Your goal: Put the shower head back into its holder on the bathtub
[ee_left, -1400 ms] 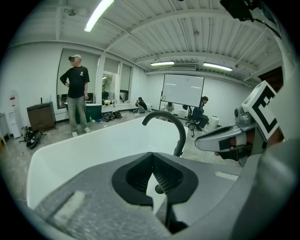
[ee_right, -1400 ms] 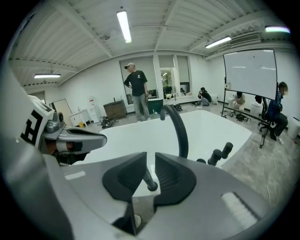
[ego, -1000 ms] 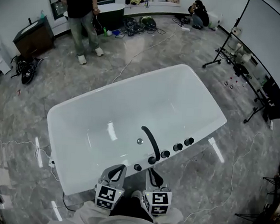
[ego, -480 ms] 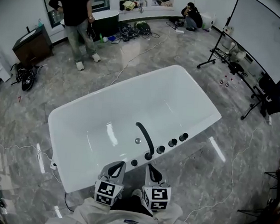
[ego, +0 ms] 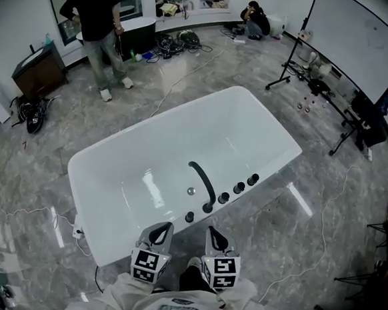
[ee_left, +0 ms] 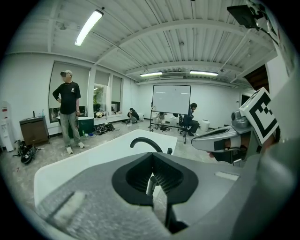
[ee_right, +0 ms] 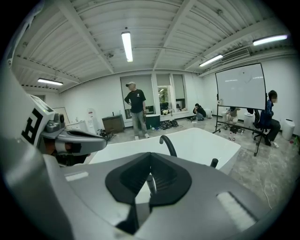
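Observation:
The white bathtub (ego: 112, 171) lies ahead of me, with a black curved spout (ego: 202, 182) and several black knobs (ego: 238, 187) on its near rim. Left of the spout a small black piece (ego: 189, 217) stands on the rim; it looks like the shower head seated in its holder. Through the left gripper view it shows as a slim upright handle (ee_left: 151, 184). My left gripper (ego: 165, 226) and right gripper (ego: 213, 230) hover side by side just short of the rim. Both are shut with nothing between their fingers. Neither touches the tub.
A person in a black shirt (ego: 98, 16) stands beyond the tub at the far left, by a dark cabinet (ego: 37, 72). Cables (ego: 176, 46) lie on the grey floor. Stands and a whiteboard (ego: 363, 44) fill the right side, where two more people sit.
Both grippers have drawn back a little from the tub rim and risen. The black piece on the rim now sits farther from their tips. The standing person shifted slightly.

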`<state>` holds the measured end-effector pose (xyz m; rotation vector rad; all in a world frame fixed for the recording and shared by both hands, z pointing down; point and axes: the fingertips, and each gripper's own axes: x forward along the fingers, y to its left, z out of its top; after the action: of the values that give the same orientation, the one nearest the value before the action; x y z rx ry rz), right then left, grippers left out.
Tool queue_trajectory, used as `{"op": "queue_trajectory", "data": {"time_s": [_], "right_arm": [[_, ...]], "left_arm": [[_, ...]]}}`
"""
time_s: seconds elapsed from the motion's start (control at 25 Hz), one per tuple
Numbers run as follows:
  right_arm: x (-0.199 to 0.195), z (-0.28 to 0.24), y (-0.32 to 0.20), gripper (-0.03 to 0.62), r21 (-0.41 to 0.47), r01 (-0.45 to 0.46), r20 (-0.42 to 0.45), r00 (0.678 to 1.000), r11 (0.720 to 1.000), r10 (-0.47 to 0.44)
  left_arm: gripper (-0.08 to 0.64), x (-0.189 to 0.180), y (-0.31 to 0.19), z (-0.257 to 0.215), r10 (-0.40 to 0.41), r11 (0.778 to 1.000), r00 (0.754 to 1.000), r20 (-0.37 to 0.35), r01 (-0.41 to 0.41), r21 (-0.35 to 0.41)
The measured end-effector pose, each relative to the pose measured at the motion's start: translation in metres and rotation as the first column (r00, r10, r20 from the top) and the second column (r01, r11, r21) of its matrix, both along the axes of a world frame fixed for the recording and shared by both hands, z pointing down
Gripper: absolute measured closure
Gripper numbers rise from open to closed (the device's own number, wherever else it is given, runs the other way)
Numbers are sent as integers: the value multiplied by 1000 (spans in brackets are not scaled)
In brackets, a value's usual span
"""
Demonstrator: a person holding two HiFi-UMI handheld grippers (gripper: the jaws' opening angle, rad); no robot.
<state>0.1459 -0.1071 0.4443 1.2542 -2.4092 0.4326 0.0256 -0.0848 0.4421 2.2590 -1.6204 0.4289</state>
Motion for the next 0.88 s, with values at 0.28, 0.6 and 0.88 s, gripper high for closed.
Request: {"op": "queue_trajectory", "data": {"time_s": [0.28, 0.6, 0.88], "right_arm": [[-16, -16, 57, 586, 49, -46, -4, 999, 998, 47], [-42, -43, 143, 587, 113, -130, 23, 991, 985, 128], [-45, -62, 205, 588, 131, -158, 31, 987, 979, 155]], "left_arm": [[561, -16, 55, -17, 47, 998, 999, -19, -46, 50], [561, -47, 141, -39, 79, 991, 997, -8, -78, 112], [561, -46, 202, -51, 110, 988, 993, -36, -105, 114]]}}
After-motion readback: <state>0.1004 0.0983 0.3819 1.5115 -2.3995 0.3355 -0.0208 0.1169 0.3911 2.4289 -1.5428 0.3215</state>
